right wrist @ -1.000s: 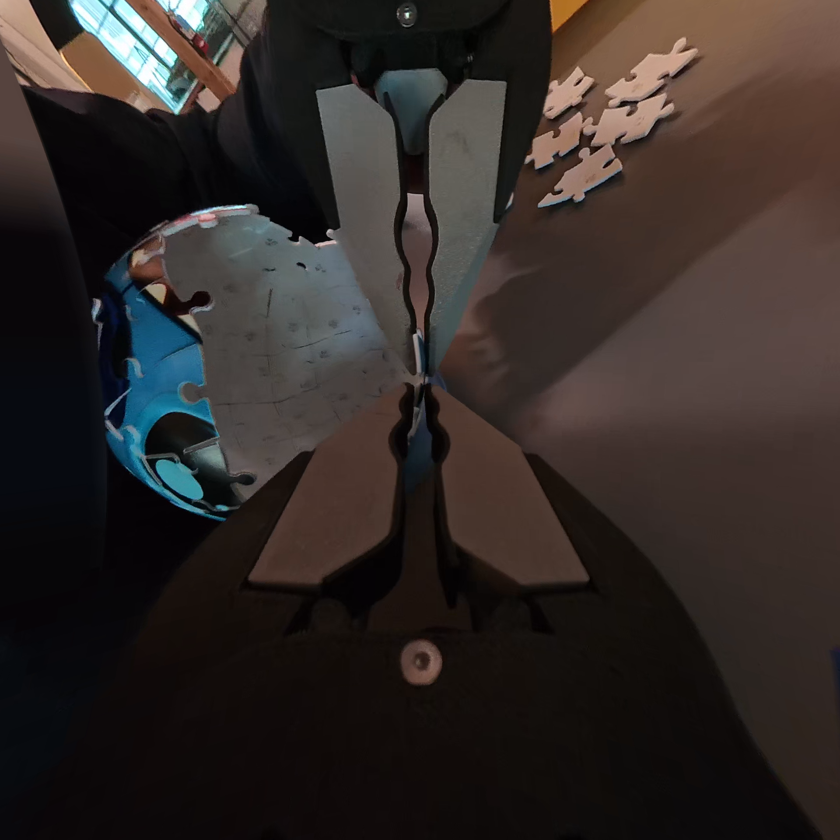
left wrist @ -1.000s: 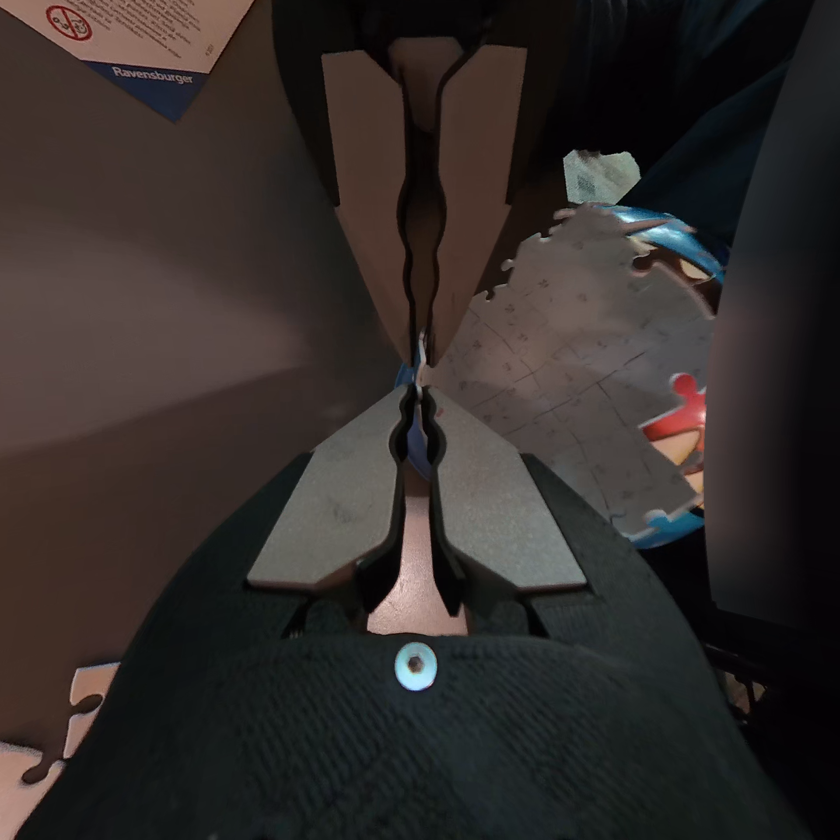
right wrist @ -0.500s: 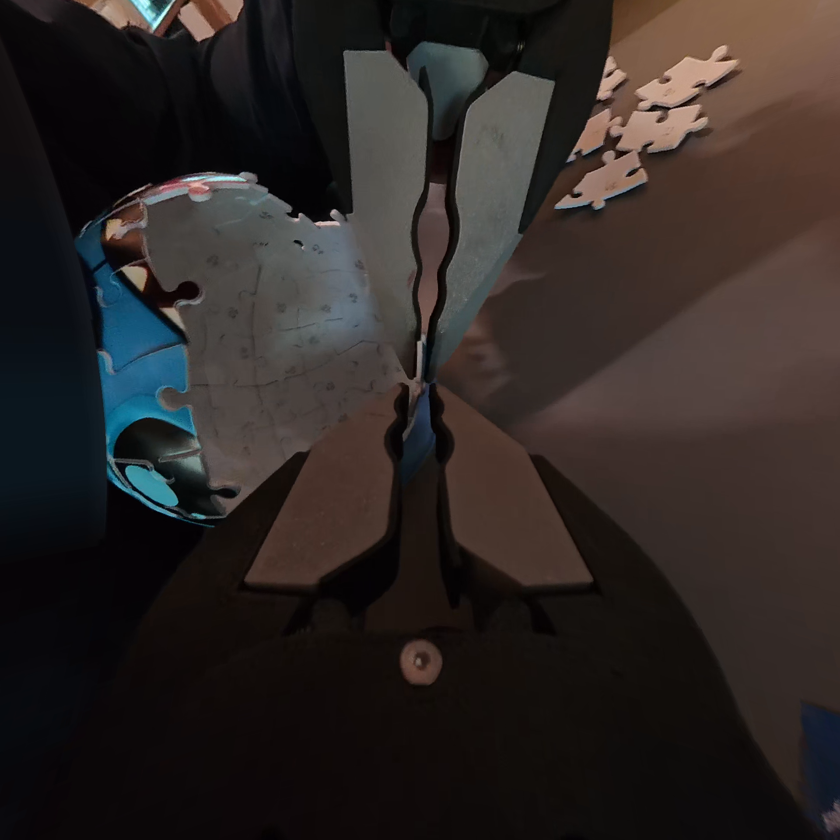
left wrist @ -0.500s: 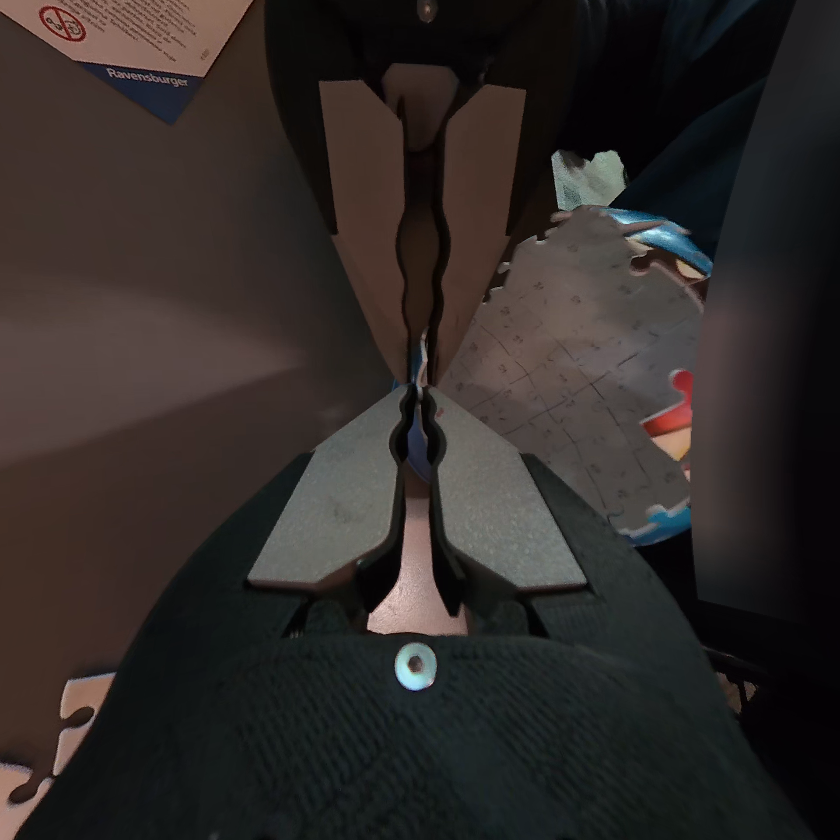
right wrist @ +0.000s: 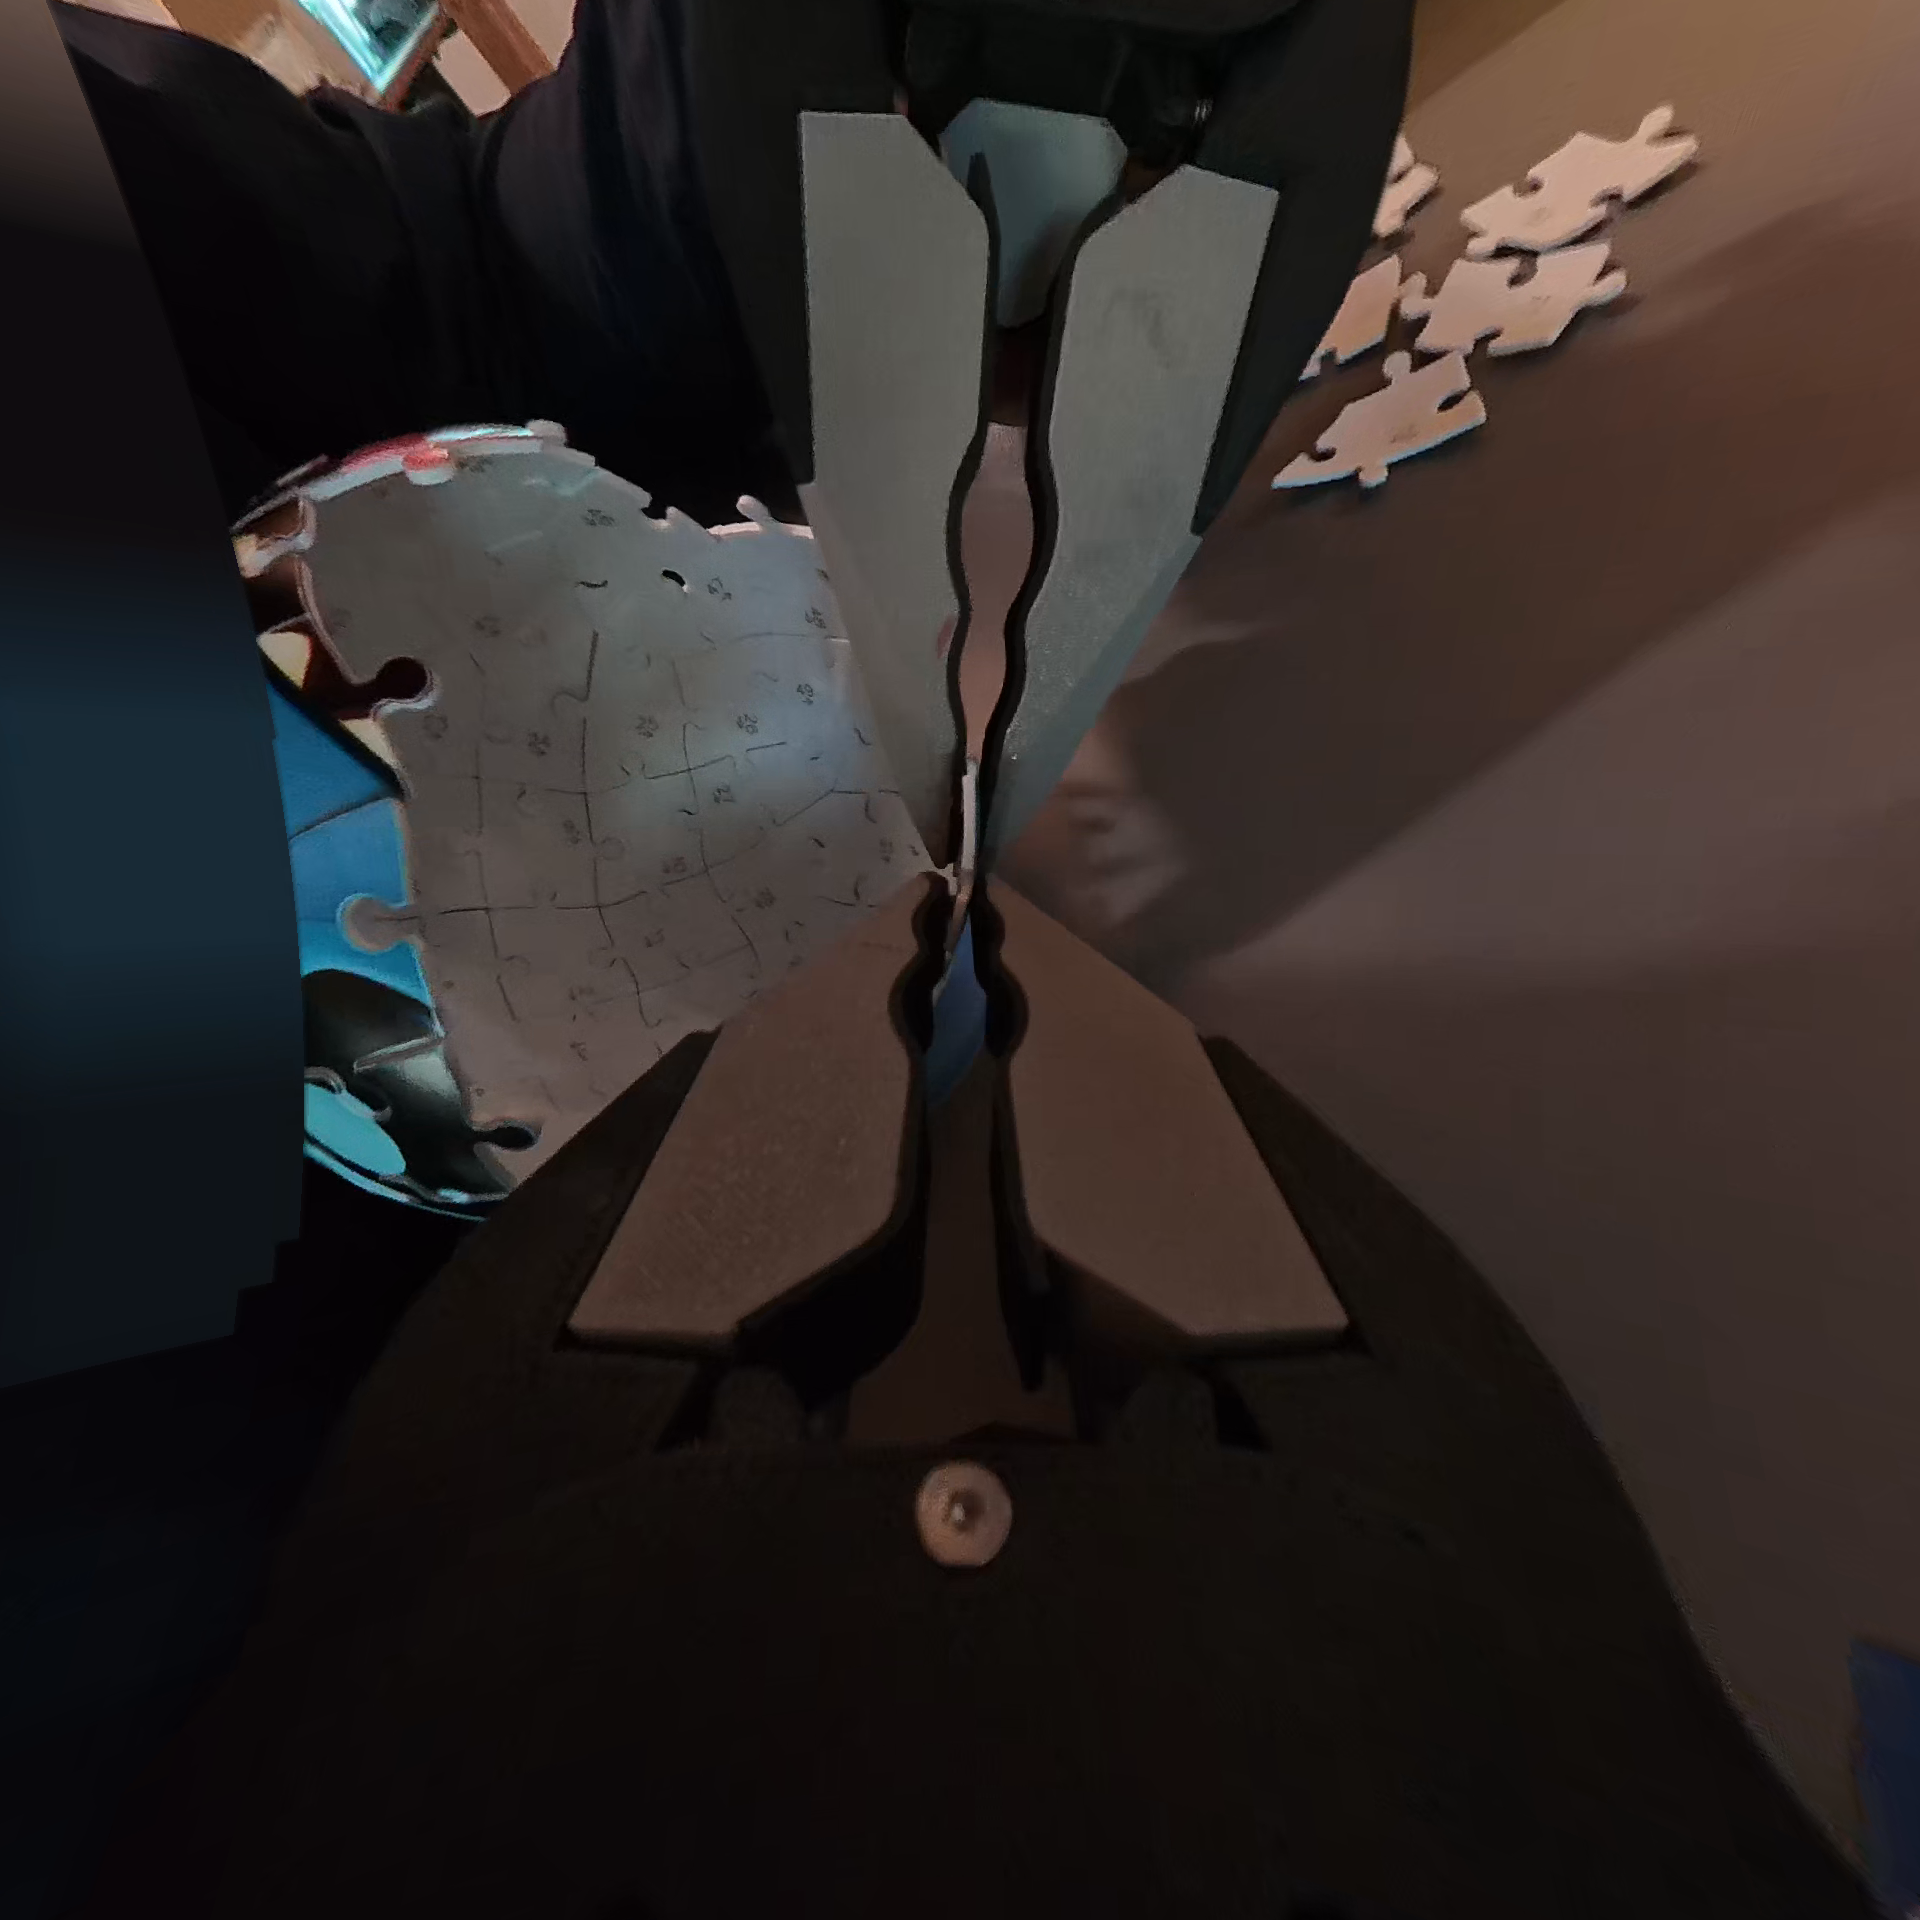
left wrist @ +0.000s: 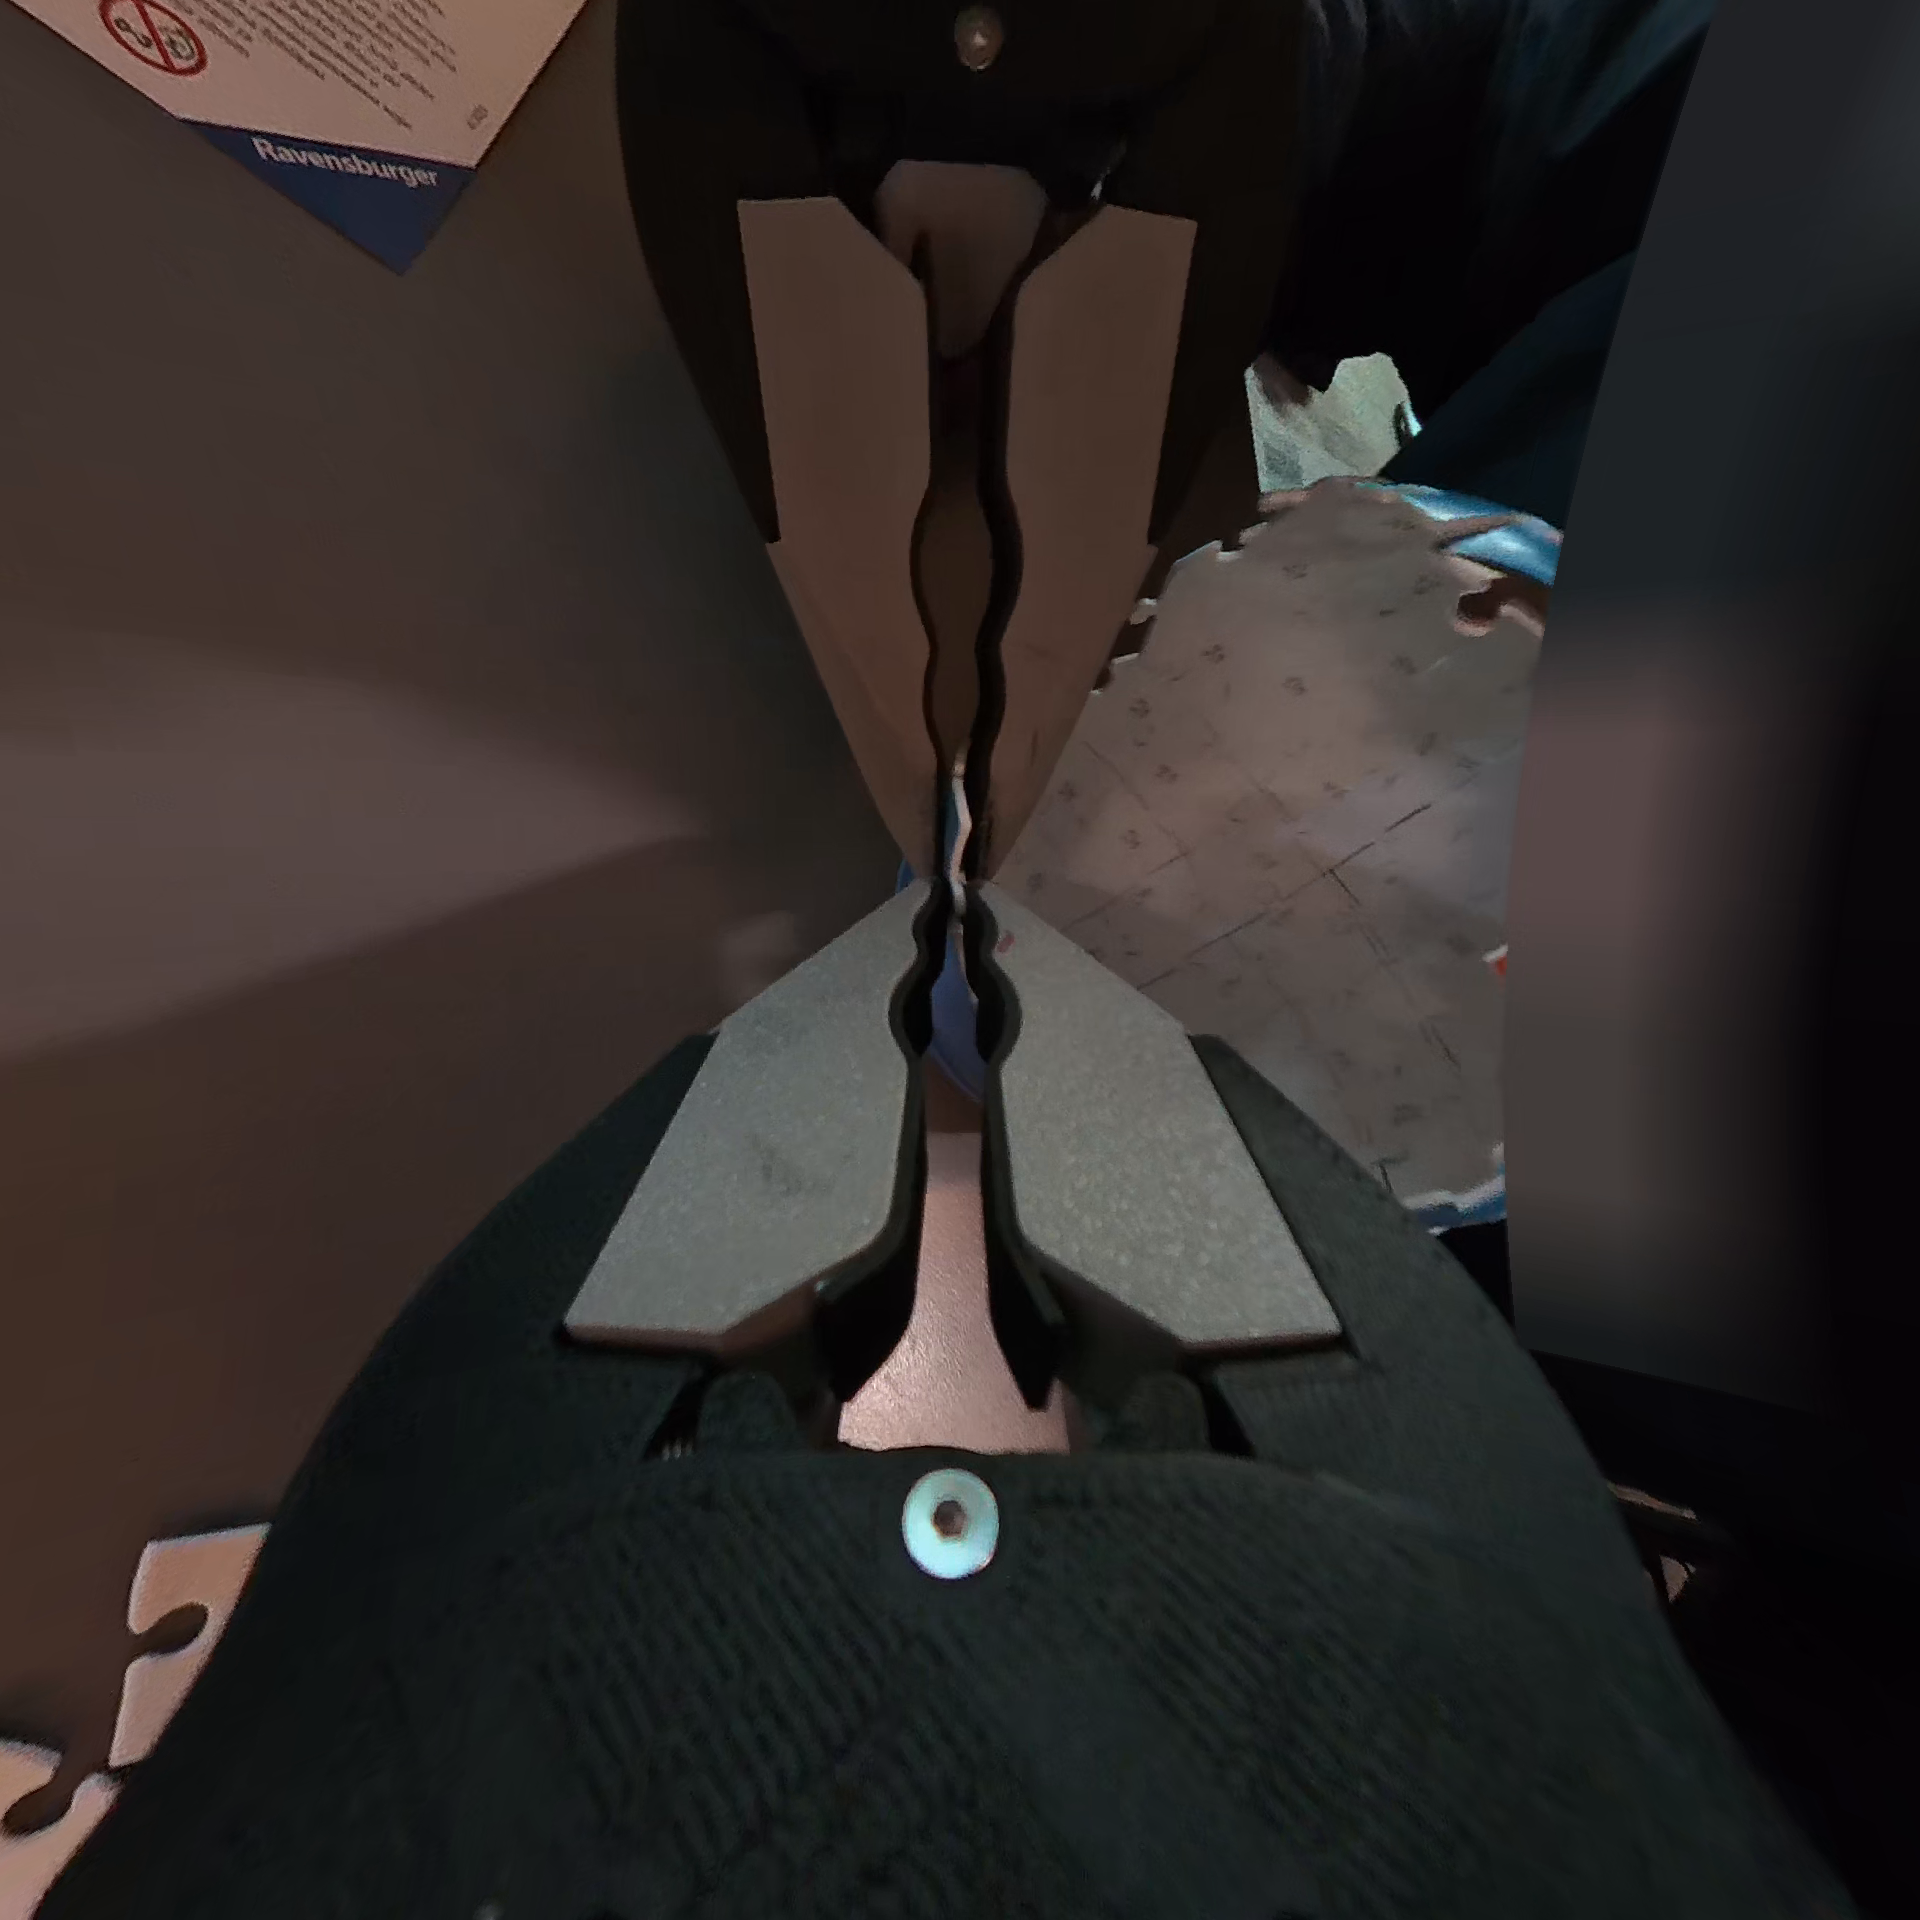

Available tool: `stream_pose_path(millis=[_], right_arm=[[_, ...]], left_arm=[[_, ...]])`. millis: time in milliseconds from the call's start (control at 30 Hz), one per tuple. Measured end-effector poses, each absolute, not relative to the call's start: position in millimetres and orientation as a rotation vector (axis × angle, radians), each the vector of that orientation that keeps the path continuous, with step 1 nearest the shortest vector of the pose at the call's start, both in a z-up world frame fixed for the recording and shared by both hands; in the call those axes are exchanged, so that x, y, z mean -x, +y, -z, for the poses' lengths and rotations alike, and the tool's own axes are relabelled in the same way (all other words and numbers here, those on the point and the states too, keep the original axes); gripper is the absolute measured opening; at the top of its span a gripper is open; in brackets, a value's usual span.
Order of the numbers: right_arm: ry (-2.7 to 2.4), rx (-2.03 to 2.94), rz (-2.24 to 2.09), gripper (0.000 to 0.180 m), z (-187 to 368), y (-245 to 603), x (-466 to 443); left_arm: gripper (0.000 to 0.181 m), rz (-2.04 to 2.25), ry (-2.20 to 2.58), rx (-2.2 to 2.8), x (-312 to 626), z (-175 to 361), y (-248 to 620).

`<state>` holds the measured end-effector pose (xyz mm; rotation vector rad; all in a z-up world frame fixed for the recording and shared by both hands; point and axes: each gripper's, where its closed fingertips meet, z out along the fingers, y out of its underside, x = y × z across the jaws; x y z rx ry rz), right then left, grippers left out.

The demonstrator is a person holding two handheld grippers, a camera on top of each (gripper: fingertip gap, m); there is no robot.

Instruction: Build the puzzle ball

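Left wrist view: left gripper (left wrist: 958, 896) clamped on puzzle ball (left wrist: 1299, 862) rim, tip to tip with right gripper (left wrist: 964, 821), likewise clamped. Ball shell beside both tips, grey inside showing. Loose puzzle pieces (right wrist: 1496, 281) beyond, on table (right wrist: 1558, 831).

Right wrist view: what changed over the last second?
The left tongs tilted and filled more of the frame; the white loose puzzle pieces slid toward the right edge. The half-built blue puzzle ball sits lower left. No release: the right tongs and left tongs stay clamped tip to tip on the ball's rim.
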<state>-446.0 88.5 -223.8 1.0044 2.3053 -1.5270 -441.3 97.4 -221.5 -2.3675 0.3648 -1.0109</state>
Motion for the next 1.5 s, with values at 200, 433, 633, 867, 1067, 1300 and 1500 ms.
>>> stream_pose_path(millis=[200, 433, 633, 867, 1067, 1300, 1500], right_arm=[[2.139, -1.089, 1.435, 0.0, 229, 86, 439], [2.125, -1.119, 1.426, 0.0, 231, 85, 440], [2.118, -1.093, 1.475, 0.01, 222, 93, 440], [2.11, -1.099, 1.557, 0.013, 214, 102, 445], [2.112, -1.114, 1.628, 0.012, 204, 109, 450], [2.143, -1.11, 1.708, 0.014, 192, 117, 452], [2.19, -1.12, 1.785, 0.016, 183, 122, 456]], left_arm=[[0.001, 1.008, 0.407, 2.4, 435, 227, 93], [0.001, 0.995, 0.398, 2.411, 437, 228, 93], [0.0, 1.0, 0.387, 2.401, 437, 228, 94], [0.002, 1.023, 0.371, 2.376, 437, 224, 96], [0.006, 1.008, 0.363, 2.361, 439, 218, 98], [0.015, 0.898, 0.336, 2.326, 453, 196, 99], [0.027, 0.567, 0.148, 2.164, 504, 130, 101]])
